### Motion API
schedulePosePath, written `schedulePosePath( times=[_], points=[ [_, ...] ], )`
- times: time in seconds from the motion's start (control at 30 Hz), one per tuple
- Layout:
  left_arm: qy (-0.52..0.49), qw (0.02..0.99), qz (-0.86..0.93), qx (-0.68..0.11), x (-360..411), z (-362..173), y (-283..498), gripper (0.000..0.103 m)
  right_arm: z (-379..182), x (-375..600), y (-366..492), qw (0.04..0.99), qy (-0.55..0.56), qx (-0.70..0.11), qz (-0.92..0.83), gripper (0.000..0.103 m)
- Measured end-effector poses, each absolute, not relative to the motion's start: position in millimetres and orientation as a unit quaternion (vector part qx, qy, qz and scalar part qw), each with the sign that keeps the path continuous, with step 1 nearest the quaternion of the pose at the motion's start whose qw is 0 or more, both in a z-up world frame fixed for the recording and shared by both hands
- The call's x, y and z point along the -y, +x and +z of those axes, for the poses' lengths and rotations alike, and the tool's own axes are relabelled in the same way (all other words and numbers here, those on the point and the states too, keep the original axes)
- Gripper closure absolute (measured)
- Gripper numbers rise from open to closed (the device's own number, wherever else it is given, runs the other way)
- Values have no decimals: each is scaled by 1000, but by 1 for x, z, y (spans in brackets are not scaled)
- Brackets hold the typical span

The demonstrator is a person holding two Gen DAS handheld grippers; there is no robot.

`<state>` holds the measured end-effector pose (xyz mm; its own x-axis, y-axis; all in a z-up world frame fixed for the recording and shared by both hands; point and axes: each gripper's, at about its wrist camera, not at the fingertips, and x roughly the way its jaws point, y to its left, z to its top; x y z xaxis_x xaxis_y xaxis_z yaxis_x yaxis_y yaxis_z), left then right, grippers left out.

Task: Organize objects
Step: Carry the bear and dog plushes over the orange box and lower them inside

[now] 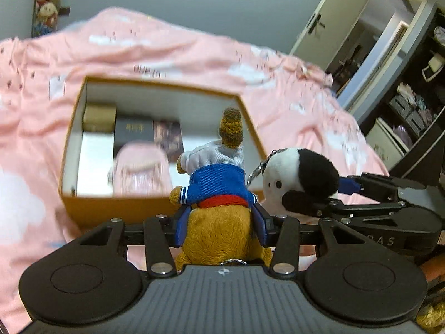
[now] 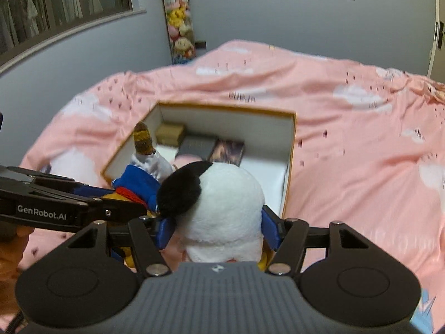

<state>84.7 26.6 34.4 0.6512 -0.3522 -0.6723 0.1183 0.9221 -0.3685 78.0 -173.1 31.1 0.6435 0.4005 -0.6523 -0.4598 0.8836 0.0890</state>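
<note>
Box (image 1: 116, 208) sits open on the pink bedspread (image 1: 33, 144), and you hold both grippers side by side at its near edge. Your left gripper (image 1: 221, 222) points forward, blue fingers clamped on the yellow bear (image 1: 219, 233), whose blue jacket and white trousers reach over the near rim. Your right gripper (image 2: 219, 226), just beside it, is closed on the black-and-white plush (image 2: 222, 208), its keychain (image 1: 260, 167) hanging toward the bear. Small cases (image 2: 200, 143) lie along the box's far wall.
</note>
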Motion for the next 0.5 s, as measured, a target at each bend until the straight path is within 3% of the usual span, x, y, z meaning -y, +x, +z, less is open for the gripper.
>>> schedulePosePath(
  times=[0.23, 0.5],
  points=[
    [-139, 921, -105, -347, -30, 54, 119, 50, 48, 163, 109, 918, -32, -315, 239, 38],
    [-134, 923, -90, -350, -32, 40, 160, 50, 38, 156, 157, 918, -11, -329, 222, 38]
  ],
)
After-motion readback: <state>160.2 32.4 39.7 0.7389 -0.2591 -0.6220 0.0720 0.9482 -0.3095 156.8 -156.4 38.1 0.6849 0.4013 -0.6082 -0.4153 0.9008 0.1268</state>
